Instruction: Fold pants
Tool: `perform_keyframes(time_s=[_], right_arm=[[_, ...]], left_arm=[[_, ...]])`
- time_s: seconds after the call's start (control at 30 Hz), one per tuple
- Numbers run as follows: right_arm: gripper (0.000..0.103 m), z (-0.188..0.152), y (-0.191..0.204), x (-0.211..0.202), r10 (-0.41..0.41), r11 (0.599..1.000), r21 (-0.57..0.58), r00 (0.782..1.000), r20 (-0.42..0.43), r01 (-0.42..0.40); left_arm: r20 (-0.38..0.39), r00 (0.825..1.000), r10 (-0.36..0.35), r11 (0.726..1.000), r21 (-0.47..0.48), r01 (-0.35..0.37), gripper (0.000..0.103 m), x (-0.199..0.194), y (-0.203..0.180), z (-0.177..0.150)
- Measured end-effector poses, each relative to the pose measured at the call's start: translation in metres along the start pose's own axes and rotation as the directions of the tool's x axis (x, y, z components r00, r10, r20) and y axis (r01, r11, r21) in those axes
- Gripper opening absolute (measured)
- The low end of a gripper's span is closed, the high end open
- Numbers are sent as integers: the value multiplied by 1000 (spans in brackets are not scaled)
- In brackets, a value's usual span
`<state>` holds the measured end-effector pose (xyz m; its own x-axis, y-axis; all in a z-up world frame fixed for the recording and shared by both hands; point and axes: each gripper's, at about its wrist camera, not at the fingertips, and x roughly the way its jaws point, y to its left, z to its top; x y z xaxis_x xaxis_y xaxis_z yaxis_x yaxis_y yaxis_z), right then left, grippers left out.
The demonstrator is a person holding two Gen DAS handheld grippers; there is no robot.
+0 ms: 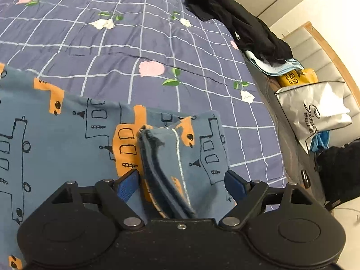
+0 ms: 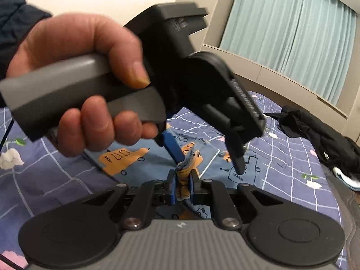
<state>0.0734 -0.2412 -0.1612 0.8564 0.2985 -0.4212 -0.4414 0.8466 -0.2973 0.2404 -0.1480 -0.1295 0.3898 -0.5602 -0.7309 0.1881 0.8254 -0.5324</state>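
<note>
1. The pants [image 1: 56,135], blue with orange and black line-drawn vehicles, lie spread on the bed [image 1: 112,40], whose purple-blue cover carries a white grid and pink and white flowers.
2. One corner of the pants is lifted off the cover, and the raised fabric shows a dark hem and a white stitched seam.
3. The right gripper [image 2: 182,183] has its blue pads pinched tight on that bunched corner, so the cloth stands up between them.
4. The left gripper [image 1: 180,180] has its jaws spread wide, one blue pad either side of the raised fold; neither pad presses on the cloth.
5. In the right wrist view the left hand [image 2: 74,85] wraps round the grey handle of its gripper, dark sleeve at the wrist, with the tool angled down over the pants.
6. Along the far edge of the bed lies a heap of black clothing [image 1: 236,22] with something light blue under it.
7. Beside the bed there is a silver bag [image 1: 315,110] and a yellow packet [image 1: 297,77].
8. Pale green curtains [image 2: 292,29] hang at the window beyond.
</note>
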Motion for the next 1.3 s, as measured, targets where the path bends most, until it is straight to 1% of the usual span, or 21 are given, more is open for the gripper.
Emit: perform_keyframes(time_s=[0.13, 0.27, 0.33, 0.37, 0.43, 0.5, 0.53, 0.6, 0.63, 0.7, 0.8, 0.97, 1.1, 1.2, 1.3], right_arm=[[13, 0, -7, -7, -10, 999, 44, 1000, 25, 8], [13, -2, -13, -19, -23, 996, 82, 998, 64, 18], [13, -4, -16, -20, -23, 995, 98, 998, 63, 17], [13, -4, -17, -21, -24, 994, 103, 998, 61, 18], [13, -5, -18, -20, -25, 993, 114, 998, 57, 18], [13, -3, -18, -21, -22, 994, 112, 998, 53, 16], [13, -3, -17, -20, -20, 994, 109, 998, 52, 15], [13, 0, -12, -23, -19, 994, 104, 999, 50, 13], [13, 0, -11, -23, -19, 995, 102, 999, 50, 14], [13, 1, -10, -24, -20, 995, 101, 999, 49, 15], [13, 2, -7, -27, -16, 995, 98, 999, 48, 11], [13, 7, -7, -26, -13, 995, 100, 998, 60, 7], [13, 21, -3, -21, 0, 996, 94, 997, 79, -8], [13, 37, 7, -13, 32, 997, 72, 994, 102, -39], [13, 48, 23, -3, 74, 996, 47, 991, 111, -79]], left_arm=[[12, 1000, 6, 1000, -17, -5, 85, 1, 2, 4], [17, 1000, -21, 999, -41, 22, 87, 1, 3, 5], [17, 1000, -24, 999, -41, 25, 87, 3, 1, 5], [20, 1000, -23, 999, -37, 23, 85, 3, -1, 5], [21, 1000, -10, 999, -30, 10, 76, 5, -3, 6], [16, 1000, 8, 1000, -21, -7, 57, 6, -5, 6], [13, 1000, 14, 1000, -17, -14, 53, 7, -5, 7], [12, 1000, 18, 1000, -19, -18, 40, 7, -3, 8], [11, 1000, 19, 1000, -20, -19, 37, 6, -2, 8], [13, 1000, 19, 1000, -20, -19, 27, 5, -1, 9], [25, 1000, 9, 1000, -18, -9, 18, 0, -2, 10], [57, 998, -13, 1000, -9, 14, 13, -12, -2, 14], [96, 995, -20, 999, -26, 22, 12, -29, 9, 21], [125, 992, -1, 999, -44, 6, 12, -47, 25, 26], [148, 988, 36, 997, -69, -26, 12, -65, 51, 25]])
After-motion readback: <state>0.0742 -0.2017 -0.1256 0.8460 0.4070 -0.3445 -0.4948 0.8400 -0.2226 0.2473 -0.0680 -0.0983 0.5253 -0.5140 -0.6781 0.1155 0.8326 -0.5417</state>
